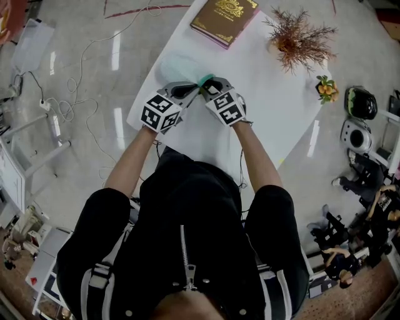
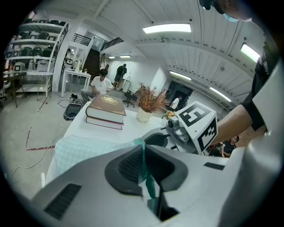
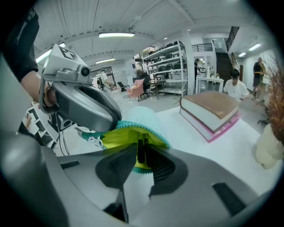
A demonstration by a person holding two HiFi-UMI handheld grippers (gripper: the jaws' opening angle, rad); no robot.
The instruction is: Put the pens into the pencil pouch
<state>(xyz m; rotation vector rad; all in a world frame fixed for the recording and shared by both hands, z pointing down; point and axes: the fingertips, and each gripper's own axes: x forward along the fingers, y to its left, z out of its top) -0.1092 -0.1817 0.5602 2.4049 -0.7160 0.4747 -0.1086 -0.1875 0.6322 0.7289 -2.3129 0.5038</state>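
Pouch (image 1: 178,67) lay on the table (image 1: 269,112) near its left edge. Book (image 1: 224,19) was behind it at the far end, dried plant (image 1: 299,39) right of the book, little flower pot (image 1: 326,89) by the right edge. Left gripper (image 1: 192,91) and right gripper (image 1: 211,87) met at the pouch's near end, with pens (image 3: 140,148) between the right one's jaws, poking into its mouth.

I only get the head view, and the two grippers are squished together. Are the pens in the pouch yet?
Observer: Not all the way. Two dark pens sit between the jaws of the right gripper, pointing into the pouch. I can't tell whether the pads squeeze them.
Operator: Is the pouch open?
Observer: Yes, its mouth gapes and shows a yellow lining.
Operator: What's the other gripper doing?
Observer: The left gripper is shut on the pouch's teal zipper edge.
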